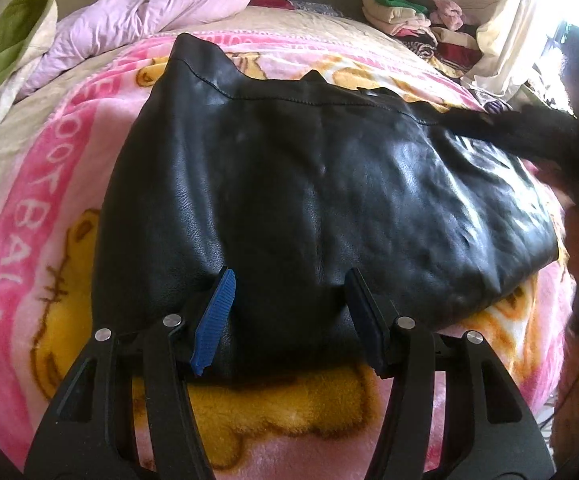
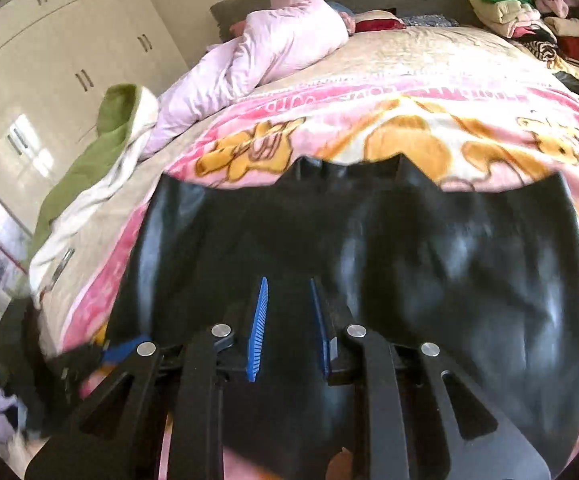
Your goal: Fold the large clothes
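A black leather garment [image 1: 313, 200] lies flat on the pink cartoon blanket [image 1: 49, 208] that covers the bed, already doubled into a thick rectangle, its stitched edge on the far side. The left claw [image 1: 289, 312] stands wide at the near edge, its blue pad [image 1: 214, 320] and dark pad either side of the fold's bulge, holding nothing; I judge it is placed there to pinch or press down that springy near edge. The right claw [image 2: 287, 328] hovers low over the garment [image 2: 409, 280] with a narrower gap, also empty as far as I can see, probably smoothing or getting ready to grip for the next fold. Stiff leather tends to spring open, hence both tools close by. Far off lie a rumpled pink duvet [image 1: 149, 12] and, far right, a stack of folded clothes [image 1: 417, 20]
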